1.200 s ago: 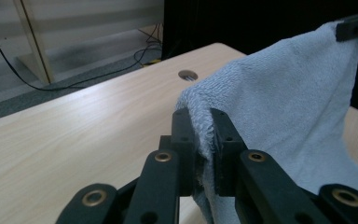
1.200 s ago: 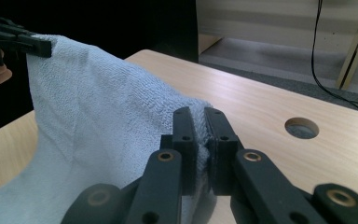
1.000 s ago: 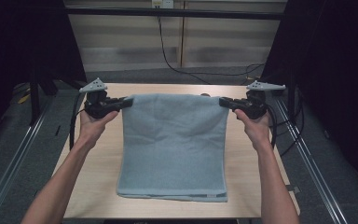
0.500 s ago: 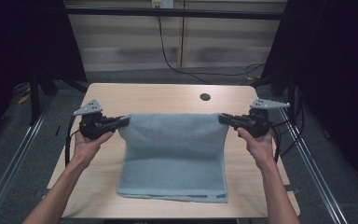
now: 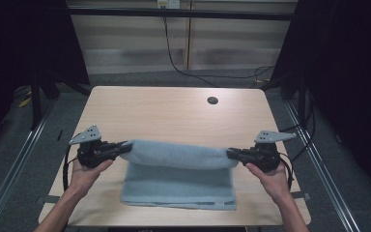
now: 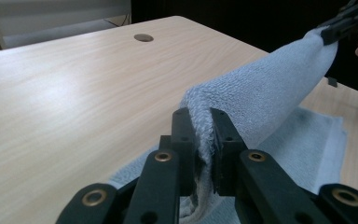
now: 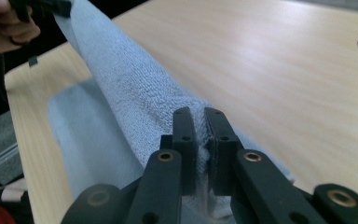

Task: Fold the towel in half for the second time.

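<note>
A light blue towel lies on the near half of the wooden table, its far edge lifted and carried toward the person so it folds over itself. My left gripper is shut on the towel's left corner; the cloth is pinched between the black jaws in the left gripper view. My right gripper is shut on the right corner, the towel squeezed between its jaws. The raised edge hangs taut between the two grippers, just above the lower layer.
A round cable hole sits in the table's far right part. Metal rails run along both sides of the table, and cables trail over the floor behind it.
Both grippers have come toward the person and downward, pulling the towel's far edge from the table's far part over the lower layer. The visible towel is now much shorter.
</note>
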The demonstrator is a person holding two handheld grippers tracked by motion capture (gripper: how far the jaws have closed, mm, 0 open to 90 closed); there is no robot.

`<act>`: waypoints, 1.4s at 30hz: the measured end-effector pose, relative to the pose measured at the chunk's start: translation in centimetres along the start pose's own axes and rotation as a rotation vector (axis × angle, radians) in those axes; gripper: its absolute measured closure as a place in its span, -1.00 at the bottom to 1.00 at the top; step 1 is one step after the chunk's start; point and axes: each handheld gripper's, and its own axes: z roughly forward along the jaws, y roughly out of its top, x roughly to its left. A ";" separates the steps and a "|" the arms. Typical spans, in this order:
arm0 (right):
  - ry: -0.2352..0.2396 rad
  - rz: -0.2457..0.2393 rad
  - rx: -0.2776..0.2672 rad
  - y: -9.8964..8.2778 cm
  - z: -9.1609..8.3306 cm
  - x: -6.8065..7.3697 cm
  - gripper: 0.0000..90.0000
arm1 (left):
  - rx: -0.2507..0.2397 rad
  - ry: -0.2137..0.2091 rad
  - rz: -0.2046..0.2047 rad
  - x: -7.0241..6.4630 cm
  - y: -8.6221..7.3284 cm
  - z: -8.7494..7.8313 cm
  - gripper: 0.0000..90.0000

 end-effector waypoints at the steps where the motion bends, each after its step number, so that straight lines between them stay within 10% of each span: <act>1: 0.000 0.002 0.010 -0.4 0.1 0.2 0.87 | 0.011 -0.005 0.005 -0.3 -0.5 -0.1 0.83; 20: 0.024 0.064 0.177 -8.9 1.2 3.2 0.77 | 0.222 -0.054 0.039 -3.3 -7.1 0.4 0.74; 28: 0.038 0.087 0.129 -9.7 -0.6 4.1 0.28 | 0.180 -0.128 -0.007 -4.5 -8.1 -1.9 0.31; 35: -0.020 0.085 0.047 -7.7 -1.7 3.5 0.02 | 0.119 -0.010 -0.038 -2.7 -6.0 -2.3 -0.11; 42: -0.111 0.110 -0.012 -6.3 -1.6 0.6 -0.16 | 0.103 0.162 -0.081 1.7 -4.7 -2.8 -0.22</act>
